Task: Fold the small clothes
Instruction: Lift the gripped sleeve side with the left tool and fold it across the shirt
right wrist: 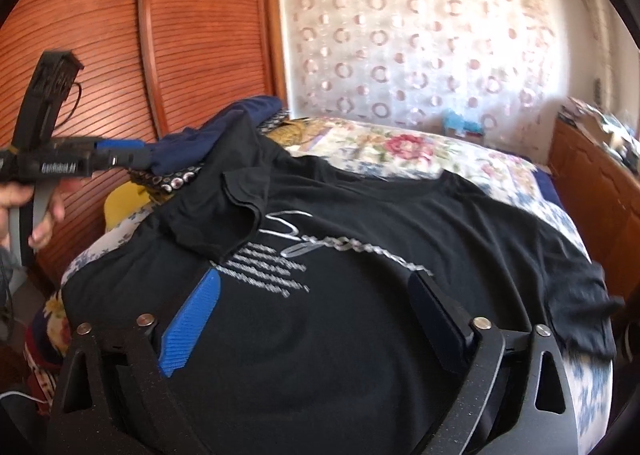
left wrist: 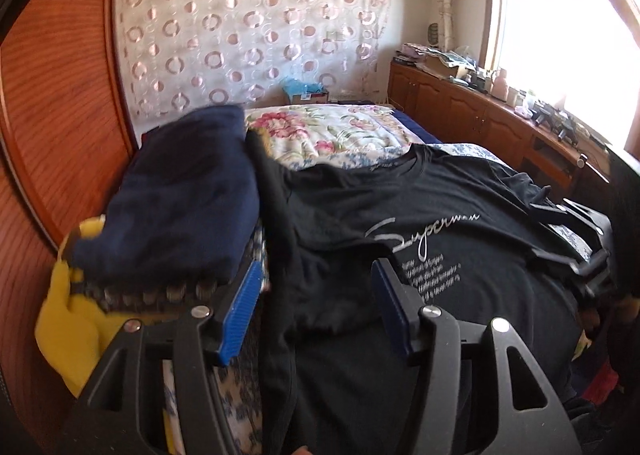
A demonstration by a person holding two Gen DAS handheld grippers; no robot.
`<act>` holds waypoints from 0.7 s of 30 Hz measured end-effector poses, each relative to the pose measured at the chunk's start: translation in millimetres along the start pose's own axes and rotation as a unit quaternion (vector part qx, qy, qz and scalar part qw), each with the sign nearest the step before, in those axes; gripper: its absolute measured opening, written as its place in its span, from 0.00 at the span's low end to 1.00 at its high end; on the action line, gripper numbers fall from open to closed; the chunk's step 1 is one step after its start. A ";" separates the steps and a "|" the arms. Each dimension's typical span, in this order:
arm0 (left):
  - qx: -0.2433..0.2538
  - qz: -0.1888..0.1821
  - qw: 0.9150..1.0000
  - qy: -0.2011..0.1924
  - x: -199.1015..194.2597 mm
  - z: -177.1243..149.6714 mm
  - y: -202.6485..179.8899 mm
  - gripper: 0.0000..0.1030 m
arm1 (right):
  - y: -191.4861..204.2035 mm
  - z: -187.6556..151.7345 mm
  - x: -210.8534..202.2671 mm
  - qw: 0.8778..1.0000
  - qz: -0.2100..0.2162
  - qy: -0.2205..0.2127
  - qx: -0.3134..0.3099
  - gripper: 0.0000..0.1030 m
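On the bed (right wrist: 532, 191) a black T-shirt (right wrist: 360, 255) lies spread out with white writing facing up. One sleeve (right wrist: 240, 195) is folded in over its chest. Blue and yellow clothes sit in a pile (left wrist: 172, 207) beside it. The right tool (right wrist: 316, 323) hangs over the shirt's lower part, released, nothing between its pads. The left tool (left wrist: 316, 315) is over the shirt's folded side, next to the pile, also released and empty.

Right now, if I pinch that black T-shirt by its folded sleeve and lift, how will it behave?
The black T-shirt is probably floppy: its folded sleeve already drapes and creases. It likely lifts lightly, sagging from the pinch. Pushed, it would probably bunch on the floral bedspread rather than slide flat.
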State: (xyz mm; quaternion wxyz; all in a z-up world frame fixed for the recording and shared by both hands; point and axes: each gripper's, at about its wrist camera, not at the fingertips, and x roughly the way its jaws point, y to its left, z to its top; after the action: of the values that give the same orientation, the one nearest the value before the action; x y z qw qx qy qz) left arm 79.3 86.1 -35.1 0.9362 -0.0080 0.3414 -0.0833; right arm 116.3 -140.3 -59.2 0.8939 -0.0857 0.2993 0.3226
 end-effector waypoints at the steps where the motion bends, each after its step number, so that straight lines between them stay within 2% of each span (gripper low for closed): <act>1: -0.007 -0.002 1.000 0.001 -0.1 -6.9 1.9 0.54 | 2.3 3.6 5.9 1.000 0.007 0.004 -0.005 0.81; 3: -0.018 0.001 1.000 0.004 0.3 -19.2 4.8 0.54 | 9.3 12.6 21.9 1.000 0.016 0.017 -0.017 0.68; 5: -0.022 0.008 1.000 0.014 4.8 -31.3 7.5 0.54 | 18.6 22.2 39.0 0.999 0.032 0.024 -0.031 0.63; 13: -0.043 0.011 0.998 0.041 16.8 -57.0 21.0 0.54 | 45.6 53.9 126.2 0.993 0.074 0.083 -0.047 0.61; 21: -0.044 0.018 0.998 0.036 -0.1 -59.4 24.9 0.54 | 75.3 65.0 199.3 0.984 0.047 0.141 -0.102 0.61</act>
State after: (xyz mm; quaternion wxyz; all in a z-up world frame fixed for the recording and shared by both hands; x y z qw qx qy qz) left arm 44.9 113.2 -82.4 0.9235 -0.0401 0.3781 -0.0514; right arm 222.3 45.4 -121.4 0.8132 -0.2067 0.3918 0.3774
